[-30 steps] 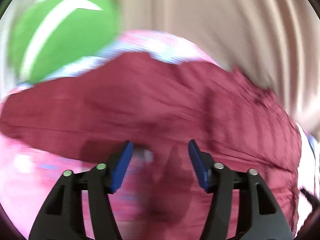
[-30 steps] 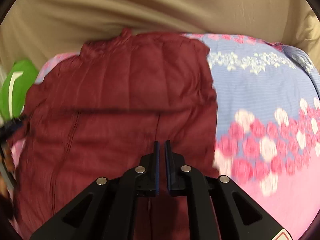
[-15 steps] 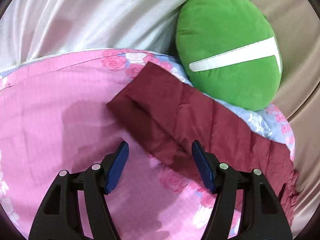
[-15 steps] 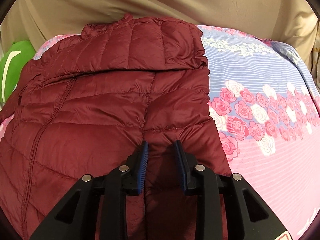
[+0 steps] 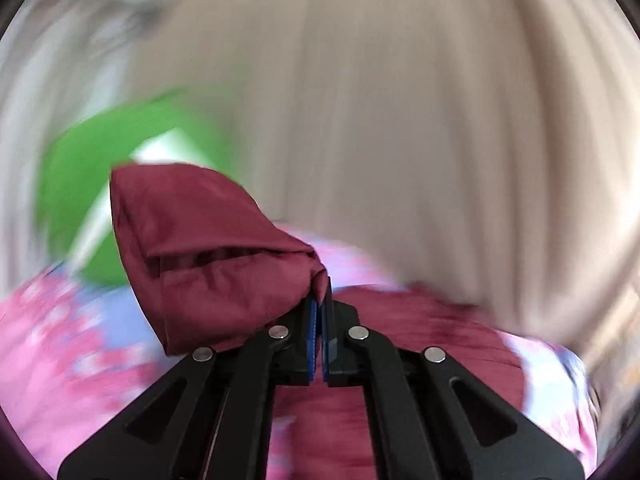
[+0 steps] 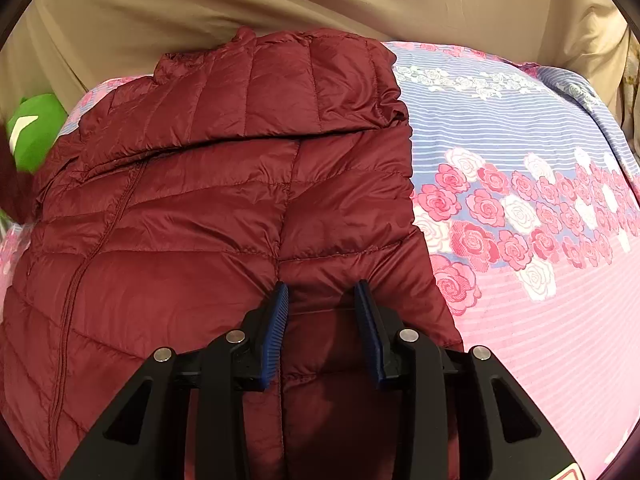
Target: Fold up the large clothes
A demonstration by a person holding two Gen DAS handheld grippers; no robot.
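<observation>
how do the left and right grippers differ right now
The left gripper is shut, pinching a lifted fold of the maroon puffer jacket; the right gripper is opening, with nothing pinched, over the jacket lying on the floral bedspread. The left view is blurred, the right sharp. Both have black arms and blue fingers.

Left tool (image 5: 319,300) clamped tight, blue pads pinching a bunched end of the maroon jacket (image 5: 208,256), raised and level, right tool (image 6: 322,300) angled downward, jaws parting, pads spread just over the jacket, gripping nothing
</observation>
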